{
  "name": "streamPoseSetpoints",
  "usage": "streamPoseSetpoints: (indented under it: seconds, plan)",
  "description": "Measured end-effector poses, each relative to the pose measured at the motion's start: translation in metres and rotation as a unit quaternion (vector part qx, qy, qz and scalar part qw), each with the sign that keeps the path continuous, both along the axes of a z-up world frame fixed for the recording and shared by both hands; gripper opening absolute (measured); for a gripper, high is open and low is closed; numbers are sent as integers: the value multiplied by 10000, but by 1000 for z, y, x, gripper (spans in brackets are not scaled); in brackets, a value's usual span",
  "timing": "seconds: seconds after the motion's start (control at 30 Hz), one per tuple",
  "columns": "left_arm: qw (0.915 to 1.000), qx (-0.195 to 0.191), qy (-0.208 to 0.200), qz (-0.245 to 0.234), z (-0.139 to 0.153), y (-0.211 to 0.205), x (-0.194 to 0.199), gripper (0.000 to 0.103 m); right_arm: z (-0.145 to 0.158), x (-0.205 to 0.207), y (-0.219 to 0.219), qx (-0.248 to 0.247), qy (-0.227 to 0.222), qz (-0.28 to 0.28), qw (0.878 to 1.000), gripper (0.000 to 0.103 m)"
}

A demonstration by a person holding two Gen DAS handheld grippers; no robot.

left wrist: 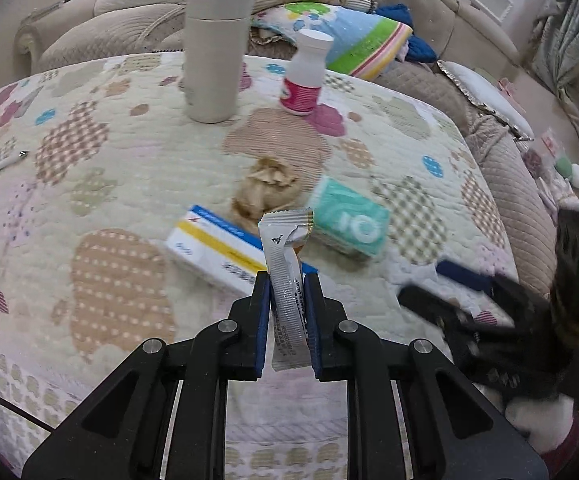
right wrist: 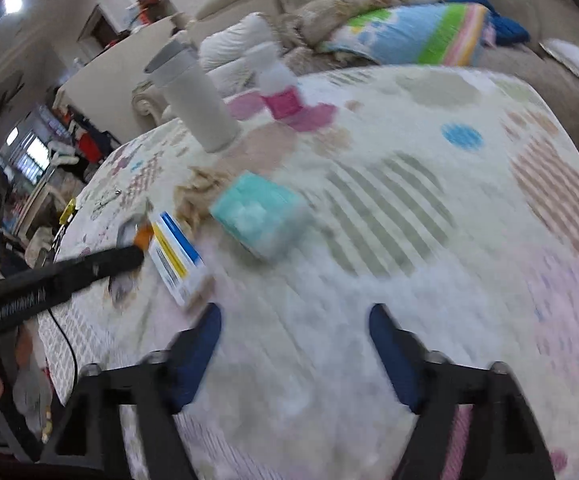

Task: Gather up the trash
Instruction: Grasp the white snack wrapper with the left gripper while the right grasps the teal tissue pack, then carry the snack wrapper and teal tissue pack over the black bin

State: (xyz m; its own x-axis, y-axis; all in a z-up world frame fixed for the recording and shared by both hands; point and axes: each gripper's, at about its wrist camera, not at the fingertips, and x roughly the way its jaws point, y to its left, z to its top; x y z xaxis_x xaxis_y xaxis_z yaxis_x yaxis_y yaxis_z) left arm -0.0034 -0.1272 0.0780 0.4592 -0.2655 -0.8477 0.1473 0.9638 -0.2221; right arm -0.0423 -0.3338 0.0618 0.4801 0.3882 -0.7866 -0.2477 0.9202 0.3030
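Note:
My left gripper [left wrist: 287, 280] is shut on a silver sachet wrapper [left wrist: 283, 256], which stands upright between the blue pads above the quilted table cover. Just beyond it lie a crumpled brown paper [left wrist: 267, 192], a white, blue and yellow medicine box [left wrist: 213, 248] and a teal tissue pack [left wrist: 349, 220]. My right gripper [right wrist: 295, 320] hovers over bare quilt, jaws open with nothing between them. From the right wrist the teal pack [right wrist: 261, 212] and the box [right wrist: 177, 260] lie ahead and to the left. The left gripper [right wrist: 129, 258] with the sachet [right wrist: 129, 234] shows at the left, blurred.
A tall beige thermos [left wrist: 215, 48] and a white bottle with a pink label [left wrist: 303, 80] stand at the far side of the table. A pen [left wrist: 5, 162] lies at the left. Sofas with cushions and a striped pillow [left wrist: 353, 40] ring the table.

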Motion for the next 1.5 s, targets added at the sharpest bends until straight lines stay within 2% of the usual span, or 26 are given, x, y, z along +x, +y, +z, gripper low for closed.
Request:
streamPoseSetpoints:
  seconds: [0.17, 0.37, 0.47, 0.5, 0.53, 0.57, 0.63, 0.83, 0.93, 1.13, 1.5]
  plan:
    - [9998, -104, 71, 122, -4, 14, 8, 14, -2, 39, 30, -568, -171, 567, 9966, 75]
    - [9997, -177, 136, 128, -9, 15, 14, 14, -20, 72, 56, -1178, -78, 1404, 9830, 75]
    - [9996, -200, 172, 112, -12, 12, 16, 14, -29, 77, 57, -1323, -37, 1490, 9799, 75]
    - [9996, -203, 179, 108, -13, 10, 16, 14, -30, 78, 56, -1282, -63, 1464, 9809, 74]
    - [9996, -201, 186, 100, -14, 9, 16, 14, -28, 76, 53, -1166, -142, 1413, 9830, 64]
    - [9996, -190, 193, 91, -15, 7, 16, 14, -26, 73, 51, -1056, -186, 1358, 9849, 60]
    - [9996, -168, 195, 72, -16, 4, 14, 14, -22, 66, 45, -855, -214, 1231, 9885, 57]
    - [9999, -106, 107, -53, -14, -12, 2, 14, -15, 23, 26, -855, -181, 764, 9932, 56]
    - [9998, -95, 91, -127, -13, -20, -5, 14, -15, -1, 8, -641, -64, 459, 9969, 56]
    - [9996, -4, 3, -277, -12, -38, -19, 14, -10, -45, -19, -492, -128, -18, 9987, 56]
    - [9980, 121, -171, -595, -7, -73, -49, 14, 1, -90, -55, -415, -239, -578, 9972, 56]
